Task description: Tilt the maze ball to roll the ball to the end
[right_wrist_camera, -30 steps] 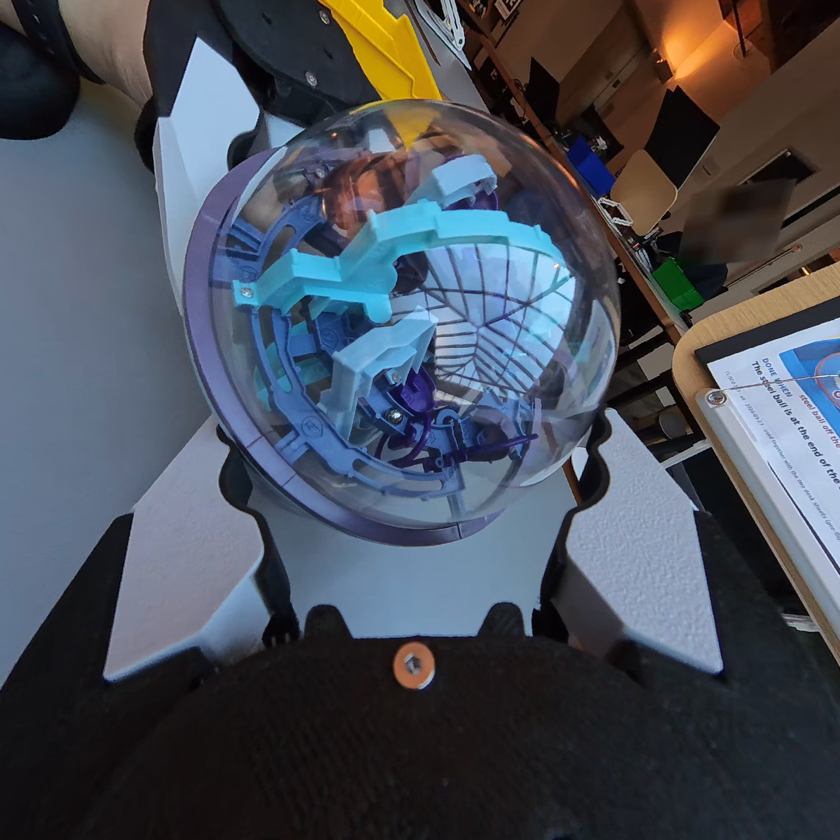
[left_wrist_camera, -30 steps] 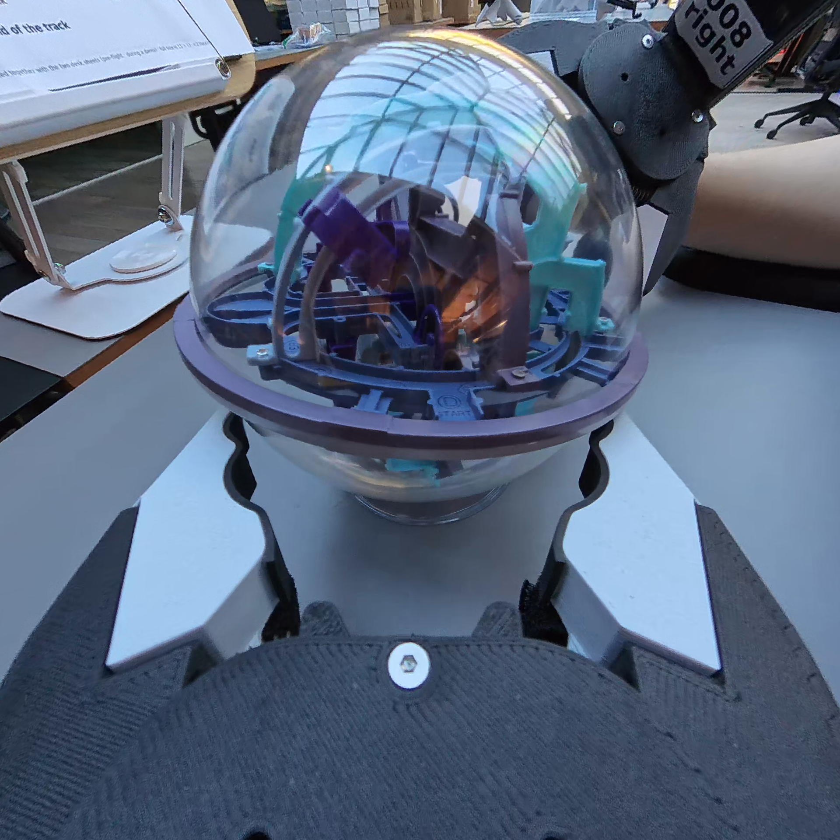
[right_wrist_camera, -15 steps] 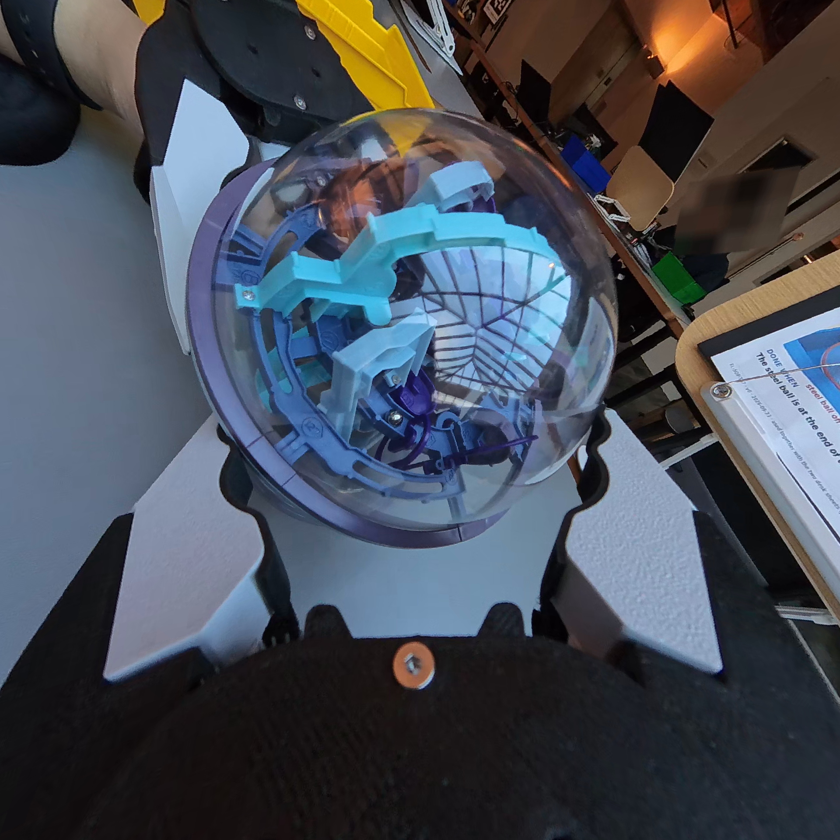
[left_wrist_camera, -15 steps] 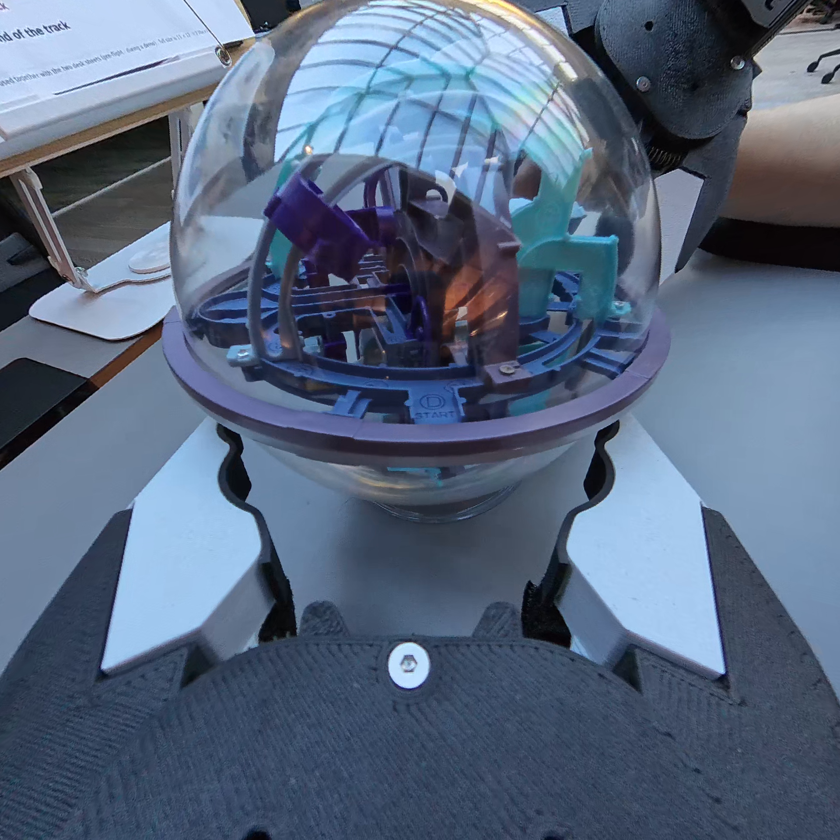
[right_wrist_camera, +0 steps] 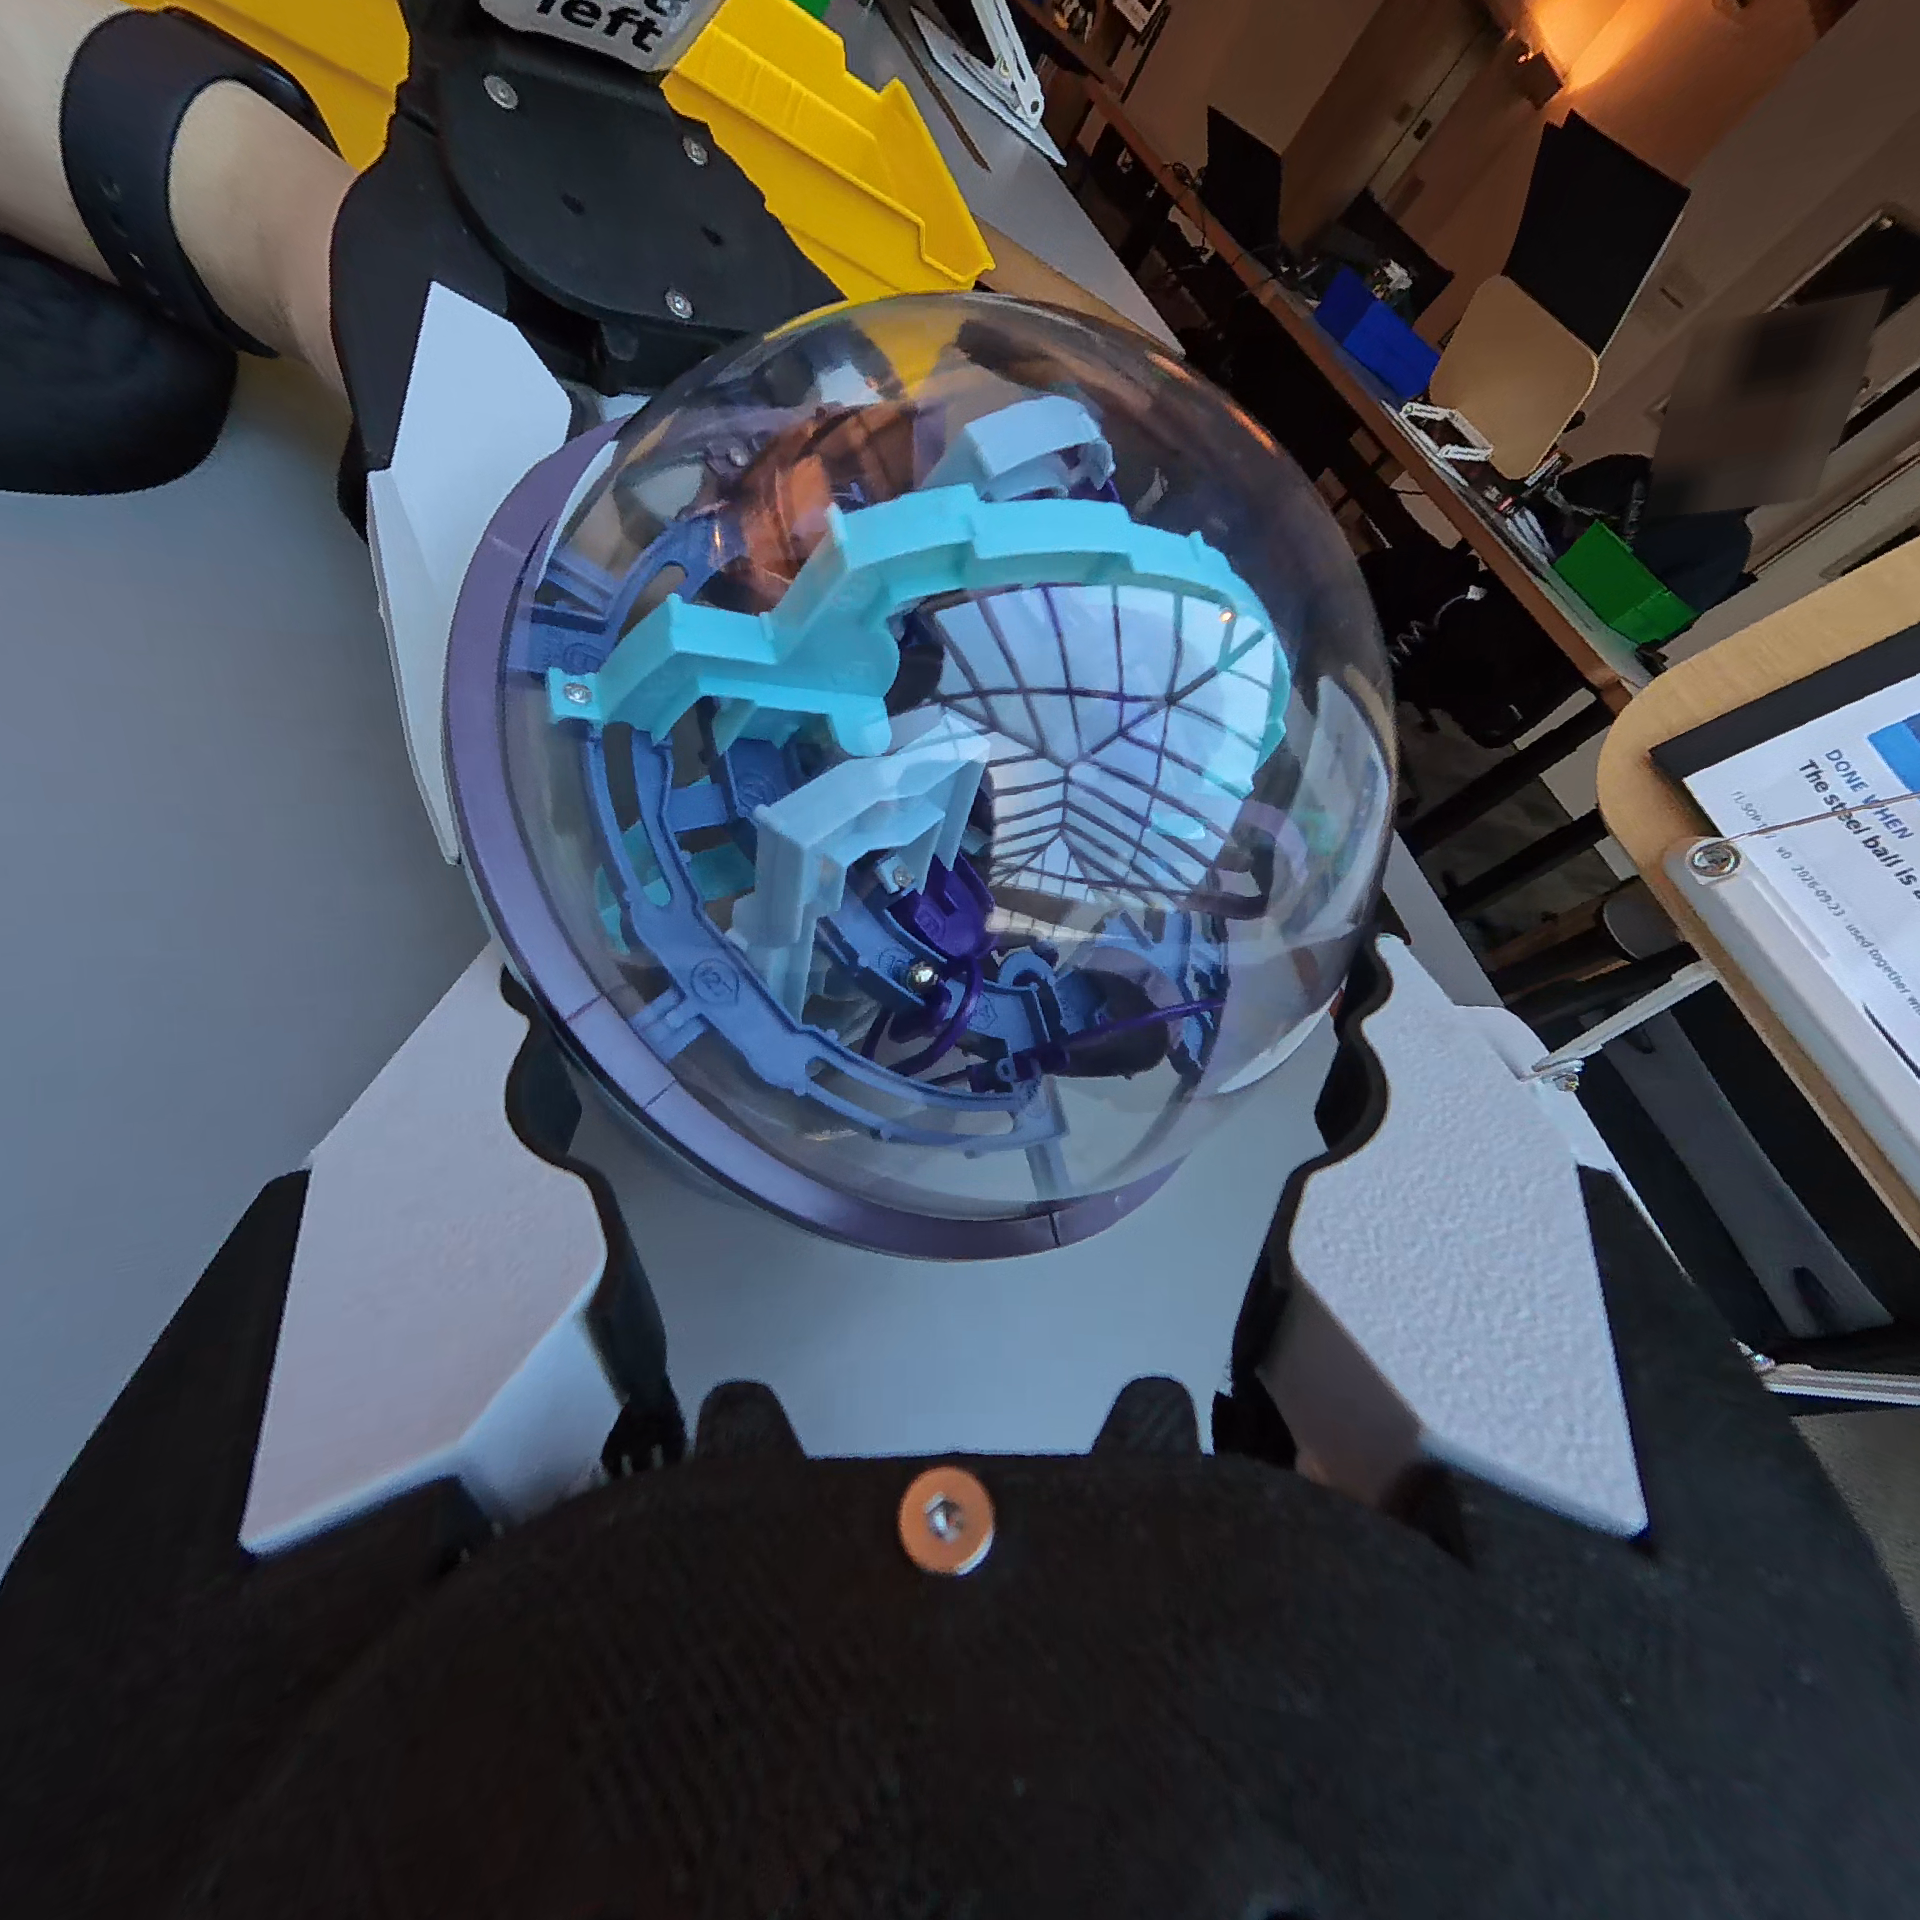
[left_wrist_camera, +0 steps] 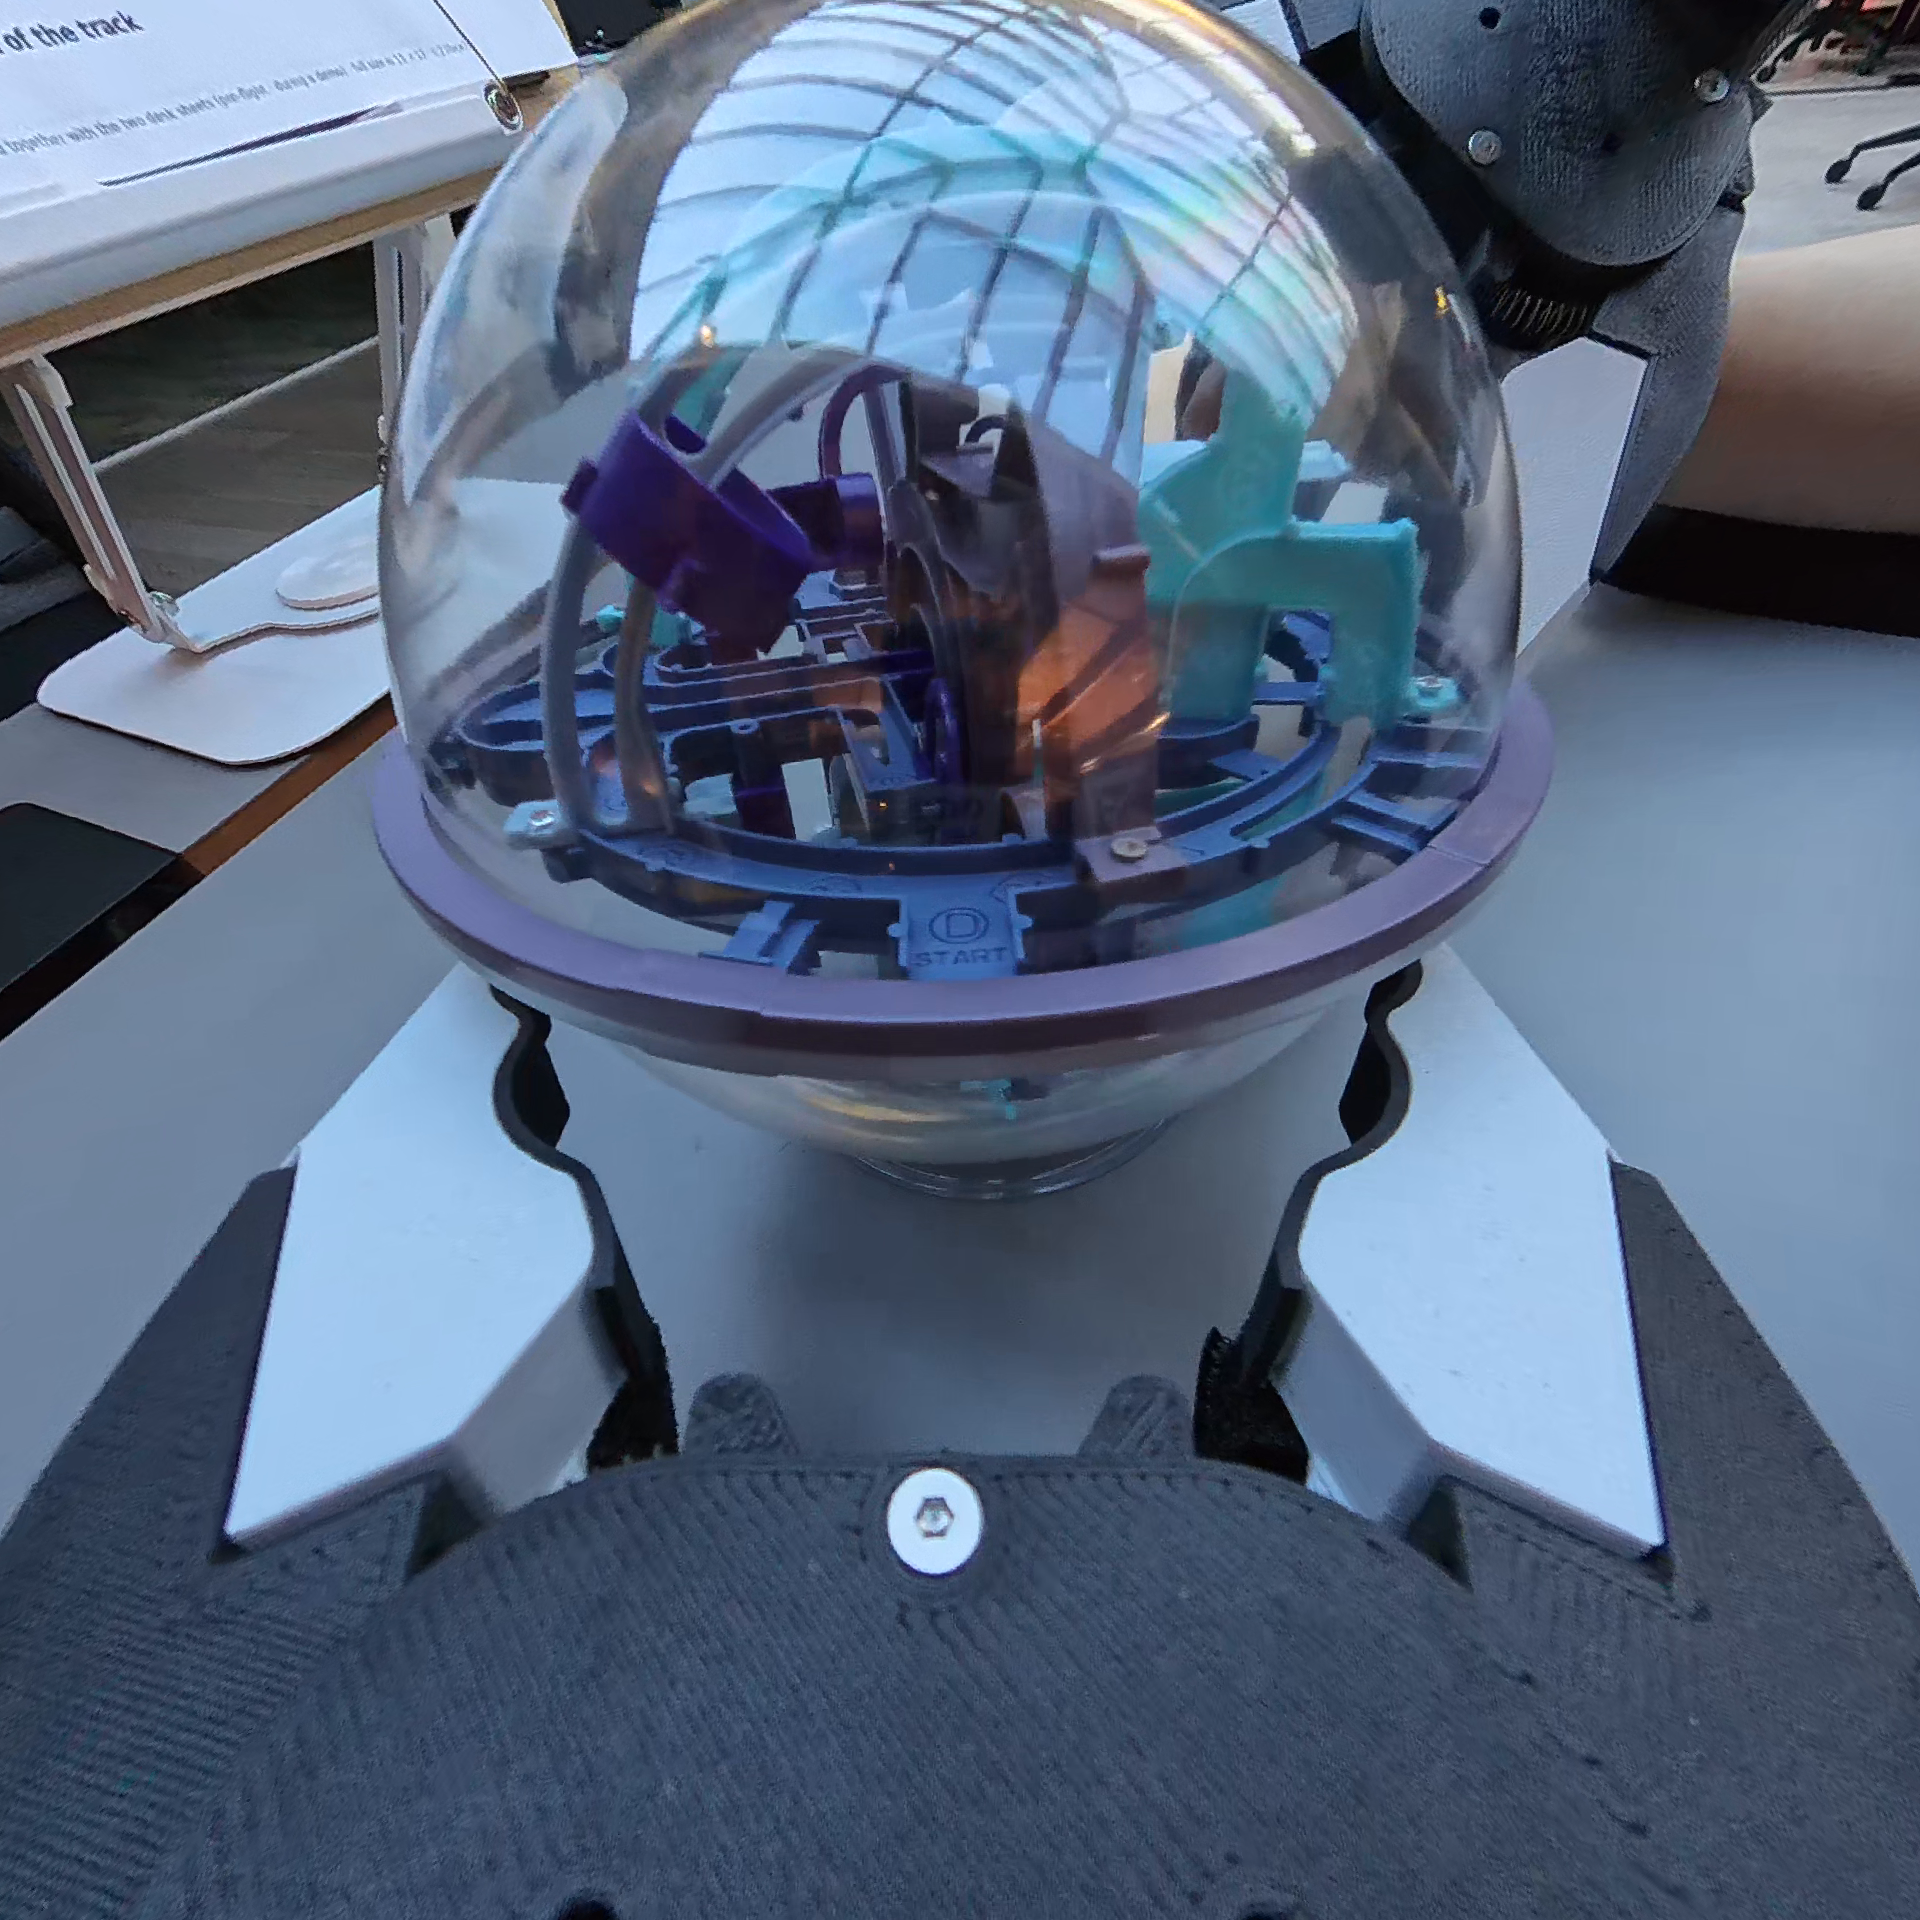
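Note:
The maze ball (left_wrist_camera: 956, 520) is a clear sphere with a purple equator ring and blue, teal and purple tracks inside. It stands upright on a clear base ring (left_wrist_camera: 997, 1174) on the grey table (left_wrist_camera: 1662, 935). My left gripper (left_wrist_camera: 956, 1023) is open, its white fingertips on either side of the lower shell just under the ring. My right gripper (right_wrist_camera: 945, 1023) is open in the same way on the other side of the ball (right_wrist_camera: 935, 727). Each gripper shows beyond the ball in the other's view: the right one (left_wrist_camera: 1558, 135), the left one (right_wrist_camera: 582, 208). I cannot pick out the steel ball for certain.
A tilted document stand (left_wrist_camera: 208, 104) with a white foot (left_wrist_camera: 208, 675) stands left of the ball and shows at the right in the right wrist view (right_wrist_camera: 1787, 831). A yellow bin (right_wrist_camera: 831, 177) lies behind the left gripper. A person's forearm (left_wrist_camera: 1829, 364) rests on the table.
My left gripper has moved in closer, so the ball looms larger and its fingertips now sit under the ring. The right wrist view has drawn back slightly. The ball stays on its base.

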`<state>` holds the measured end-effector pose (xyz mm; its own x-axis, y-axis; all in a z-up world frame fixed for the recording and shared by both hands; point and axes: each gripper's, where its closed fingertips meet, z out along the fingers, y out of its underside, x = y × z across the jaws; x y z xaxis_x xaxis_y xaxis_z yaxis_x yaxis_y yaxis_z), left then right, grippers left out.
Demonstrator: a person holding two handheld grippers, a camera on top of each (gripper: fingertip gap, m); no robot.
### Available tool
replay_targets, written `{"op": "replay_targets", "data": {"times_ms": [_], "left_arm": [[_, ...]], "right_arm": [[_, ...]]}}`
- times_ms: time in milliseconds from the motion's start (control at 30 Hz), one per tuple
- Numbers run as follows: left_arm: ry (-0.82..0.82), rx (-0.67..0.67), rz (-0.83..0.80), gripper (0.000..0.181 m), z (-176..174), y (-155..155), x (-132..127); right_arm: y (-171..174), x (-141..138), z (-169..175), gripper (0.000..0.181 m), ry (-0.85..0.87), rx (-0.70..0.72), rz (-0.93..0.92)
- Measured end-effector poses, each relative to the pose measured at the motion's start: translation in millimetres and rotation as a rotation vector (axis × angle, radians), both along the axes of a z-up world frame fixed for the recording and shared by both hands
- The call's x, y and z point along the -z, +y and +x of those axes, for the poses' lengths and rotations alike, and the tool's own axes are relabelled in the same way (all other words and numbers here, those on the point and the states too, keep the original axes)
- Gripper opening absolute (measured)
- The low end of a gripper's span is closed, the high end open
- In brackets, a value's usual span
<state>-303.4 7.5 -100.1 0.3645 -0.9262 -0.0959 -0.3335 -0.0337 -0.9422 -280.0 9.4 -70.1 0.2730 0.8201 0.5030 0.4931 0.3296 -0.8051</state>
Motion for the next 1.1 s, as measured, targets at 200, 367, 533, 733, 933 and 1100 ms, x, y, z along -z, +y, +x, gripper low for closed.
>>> {"op": "replay_targets", "data": {"times_ms": [200, 367, 533, 733, 933, 1100], "left_arm": [[0.001, 0.001, 0.001, 0.152, 0.1, -0.2, 0.1], [0.007, -0.001, 0.009, 0.152, -0.2, -0.3, 0.4], [0.013, -0.008, 0.017, 0.152, -0.1, 0.4, 0.8], [0.014, -0.01, 0.018, 0.152, 0.0, 0.7, 1.0], [0.032, -0.026, 0.017, 0.152, 0.2, 3.0, 3.7], [0.05, -0.034, 0.013, 0.153, 0.9, 4.1, 6.6]], "right_arm": [[-0.5, -0.6, -0.1, 0.147, 0.003, -0.003, 0.001], [-1.3, -1.2, -0.2, 0.147, 0.014, -0.009, 0.009], [-0.3, -1.0, 1.2, 0.147, 0.016, -0.017, 0.044], [4.1, 4.8, 1.2, 0.151, -0.035, -0.044, 0.059], [5.9, 4.3, -0.1, 0.15, -0.027, -0.068, 0.05], [5.4, 3.1, -1.3, 0.15, -0.016, -0.067, 0.035]]}}
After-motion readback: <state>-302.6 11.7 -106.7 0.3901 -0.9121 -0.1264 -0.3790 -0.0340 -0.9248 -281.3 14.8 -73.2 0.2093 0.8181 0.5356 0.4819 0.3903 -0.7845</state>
